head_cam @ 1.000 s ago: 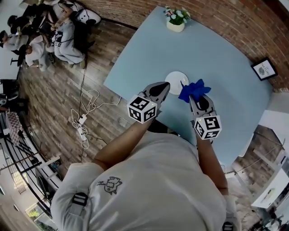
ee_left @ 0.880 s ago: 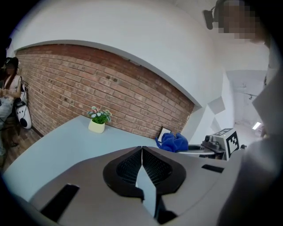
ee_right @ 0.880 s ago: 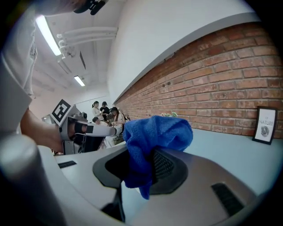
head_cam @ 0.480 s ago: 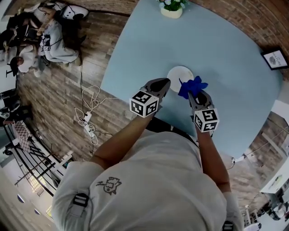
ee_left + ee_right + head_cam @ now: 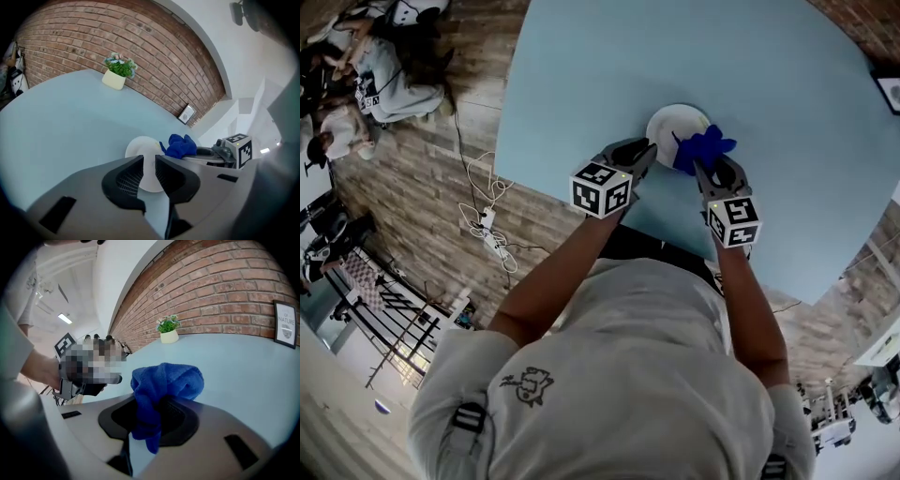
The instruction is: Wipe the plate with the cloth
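Your right claw (image 5: pixel 703 172) is clamped on the blue cloth (image 5: pixel 166 380). The cloth bunches out past the tips and hangs over the near right edge of the white plate (image 5: pixel 673 122). Your left claw (image 5: pixel 149 161) has just been opening. Its jaws now stand a little apart with nothing between them, and the plate's near rim lines up in the gap just beyond. The plate lies flat on the light-blue table (image 5: pixel 769 66), not far from your edge.

The step in hand looks like steadying the plate before the wipe. Ease the left claw onto the near rim and close gently, because a smooth plate on a smooth table will likely skate under the cloth. Then lower the right claw until the bunched cloth, not the hard tips, presses on the plate. Sweep in overlapping circles from the middle outward. Keep the clamp firm, since only a fold seems pinched and it could drag free.
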{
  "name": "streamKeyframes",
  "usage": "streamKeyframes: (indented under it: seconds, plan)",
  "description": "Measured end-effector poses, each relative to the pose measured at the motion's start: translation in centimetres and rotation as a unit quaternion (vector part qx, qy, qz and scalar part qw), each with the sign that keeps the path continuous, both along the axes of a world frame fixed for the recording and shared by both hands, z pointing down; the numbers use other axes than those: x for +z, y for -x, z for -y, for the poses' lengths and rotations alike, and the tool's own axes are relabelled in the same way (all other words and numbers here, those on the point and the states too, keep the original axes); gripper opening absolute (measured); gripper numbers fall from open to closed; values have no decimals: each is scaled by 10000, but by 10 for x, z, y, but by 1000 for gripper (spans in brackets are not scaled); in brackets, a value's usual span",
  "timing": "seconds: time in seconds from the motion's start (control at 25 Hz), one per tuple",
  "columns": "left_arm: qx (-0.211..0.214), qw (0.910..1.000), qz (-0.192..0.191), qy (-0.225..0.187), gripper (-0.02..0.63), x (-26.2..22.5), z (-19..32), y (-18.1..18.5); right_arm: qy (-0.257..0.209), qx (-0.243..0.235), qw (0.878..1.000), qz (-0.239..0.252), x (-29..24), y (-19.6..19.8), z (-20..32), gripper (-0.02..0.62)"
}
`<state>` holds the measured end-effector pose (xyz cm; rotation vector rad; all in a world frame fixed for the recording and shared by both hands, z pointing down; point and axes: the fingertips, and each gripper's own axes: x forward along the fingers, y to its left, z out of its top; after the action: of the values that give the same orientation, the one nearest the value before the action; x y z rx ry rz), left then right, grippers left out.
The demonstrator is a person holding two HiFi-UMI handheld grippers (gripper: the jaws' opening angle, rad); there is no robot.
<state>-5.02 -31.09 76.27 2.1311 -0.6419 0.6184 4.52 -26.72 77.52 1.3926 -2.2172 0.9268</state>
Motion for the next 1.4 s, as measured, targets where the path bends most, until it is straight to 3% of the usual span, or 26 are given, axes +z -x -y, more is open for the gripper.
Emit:
streamKeyframes:
  seconds: [0.24, 0.44, 0.8, 1.08, 1.28, 1.4]
  plan:
    - [-277, 9986, 125, 423, 97, 38, 2, 11, 188, 252, 9995, -64, 30, -4, -3, 94]
    - [-199, 9972, 82, 723, 104, 49, -1, 8, 260, 245, 9994, -44, 34, -5, 0, 94]
    - [12, 9962, -112, 860, 90, 54, -15, -11, 212, 285, 9993, 144, 42, -12, -8, 94]
    - [-285, 9894, -757, 1207, 15, 35, -11, -18, 373, 360, 9984, 225, 40, -13, -3, 94]
    - [-377, 9861, -976, 1293, 14, 12, -19, -19, 322, 139, 9994, 28, 19, -17, -4, 94]
    - [-215, 9865, -1105, 1190, 15, -13, -26, -28, 101, 86, 9999, -28, -8, -24, 3, 94]
